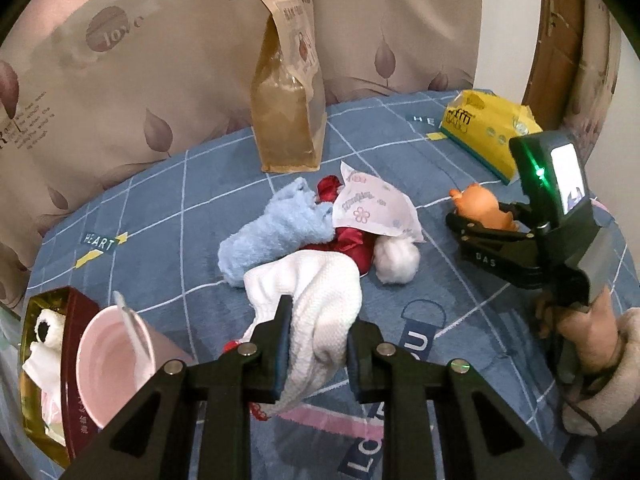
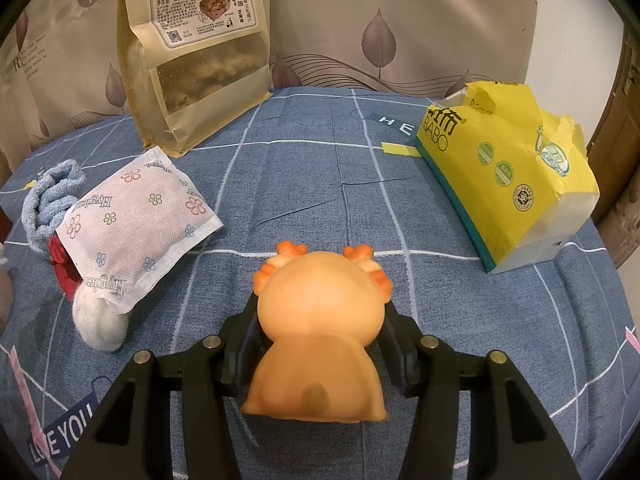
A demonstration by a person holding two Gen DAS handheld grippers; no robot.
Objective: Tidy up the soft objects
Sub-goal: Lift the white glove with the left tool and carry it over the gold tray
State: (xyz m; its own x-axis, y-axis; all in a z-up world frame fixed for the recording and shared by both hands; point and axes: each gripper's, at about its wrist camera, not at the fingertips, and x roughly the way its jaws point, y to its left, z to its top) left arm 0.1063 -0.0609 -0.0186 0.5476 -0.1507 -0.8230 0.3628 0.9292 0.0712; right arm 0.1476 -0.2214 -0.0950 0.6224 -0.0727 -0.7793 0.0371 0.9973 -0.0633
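Hanging from the clenched left gripper, the white cloth trailed away toward the far pile, with the red box just to its left, while the right gripper grasped the orange toy.

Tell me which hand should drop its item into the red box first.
Left, probably. Its tongs hold the white cloth close to the red box; the right tongs, gripping the orange toy, sit across the bed.
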